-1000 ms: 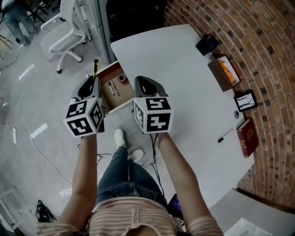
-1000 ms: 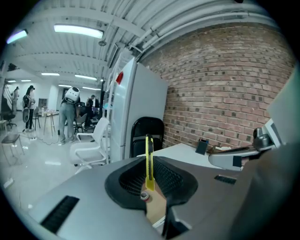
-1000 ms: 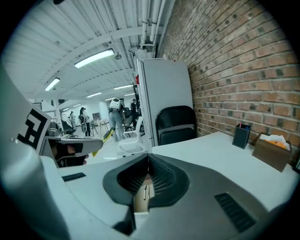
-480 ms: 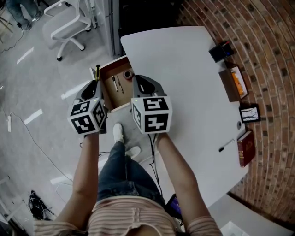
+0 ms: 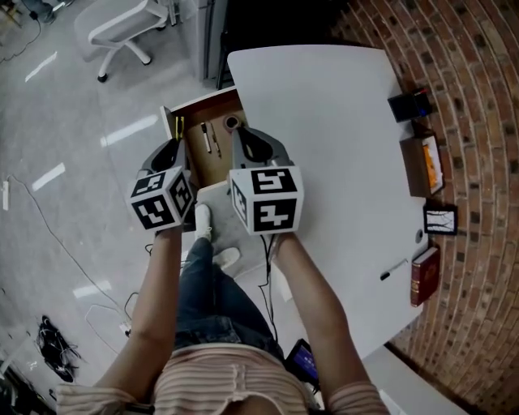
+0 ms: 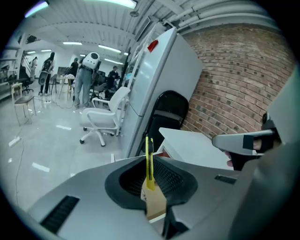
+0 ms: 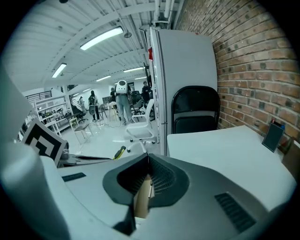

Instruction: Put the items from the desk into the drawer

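My left gripper (image 5: 173, 147) is shut on a yellow utility knife (image 5: 178, 128), which stands upright between the jaws (image 6: 149, 165). It hovers over the left side of the open wooden drawer (image 5: 216, 162). A pen (image 5: 207, 138) and a tape roll (image 5: 233, 123) lie inside the drawer. My right gripper (image 5: 243, 136) is shut with nothing in it, at the drawer's right side by the white desk (image 5: 324, 121); its closed tips (image 7: 146, 161) show only drawer wood below. A black pen (image 5: 395, 268) lies on the desk near a red book (image 5: 423, 275).
Along the brick wall on the desk stand a picture frame (image 5: 442, 219), a wooden box (image 5: 426, 166) and a black box (image 5: 409, 105). A black chair (image 7: 194, 110) and a white cabinet (image 7: 185, 75) sit behind the desk. A white office chair (image 5: 122, 24) stands on the floor.
Both grippers have drifted a little over the drawer; the knife now sits above the drawer's left part instead of outside its edge. Both stay shut.
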The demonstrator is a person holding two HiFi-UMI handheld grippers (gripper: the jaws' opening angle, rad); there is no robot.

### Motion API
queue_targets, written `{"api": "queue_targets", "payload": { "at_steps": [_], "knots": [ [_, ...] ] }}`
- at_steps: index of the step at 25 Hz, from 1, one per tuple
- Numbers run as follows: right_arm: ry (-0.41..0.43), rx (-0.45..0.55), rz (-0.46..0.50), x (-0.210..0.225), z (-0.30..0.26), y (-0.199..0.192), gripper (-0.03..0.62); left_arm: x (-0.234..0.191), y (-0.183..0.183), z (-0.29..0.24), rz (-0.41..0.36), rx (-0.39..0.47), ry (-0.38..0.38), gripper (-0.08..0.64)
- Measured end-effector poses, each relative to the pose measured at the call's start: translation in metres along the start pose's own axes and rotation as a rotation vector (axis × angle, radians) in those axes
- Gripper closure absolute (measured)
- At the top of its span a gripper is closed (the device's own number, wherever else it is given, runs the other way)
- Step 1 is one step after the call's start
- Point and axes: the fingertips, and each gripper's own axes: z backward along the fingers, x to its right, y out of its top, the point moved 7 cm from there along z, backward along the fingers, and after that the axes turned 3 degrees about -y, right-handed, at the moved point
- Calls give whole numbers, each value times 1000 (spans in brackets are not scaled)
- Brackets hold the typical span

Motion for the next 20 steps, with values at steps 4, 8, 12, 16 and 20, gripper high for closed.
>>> {"api": "queue_targets", "payload": {
  "at_steps": [4, 8, 12, 16, 20],
  "knots": [
    [16, -26, 17, -1, -18, -3, 574, -8, -10, -17, 47, -25, 10, 509],
    [34, -62, 8, -5, -37, -5, 575, -18, -17, -39, 81, -48, 11, 509],
    [45, -88, 11, -3, -53, -5, 575, -25, -26, -59, 124, -78, 30, 509],
    [54, -108, 32, -3, -65, -5, 575, -30, -35, -77, 166, -108, 35, 509],
    [46, -132, 74, 4, -77, -8, 575, -30, -43, -97, 198, -131, 26, 509]
  ]
}}
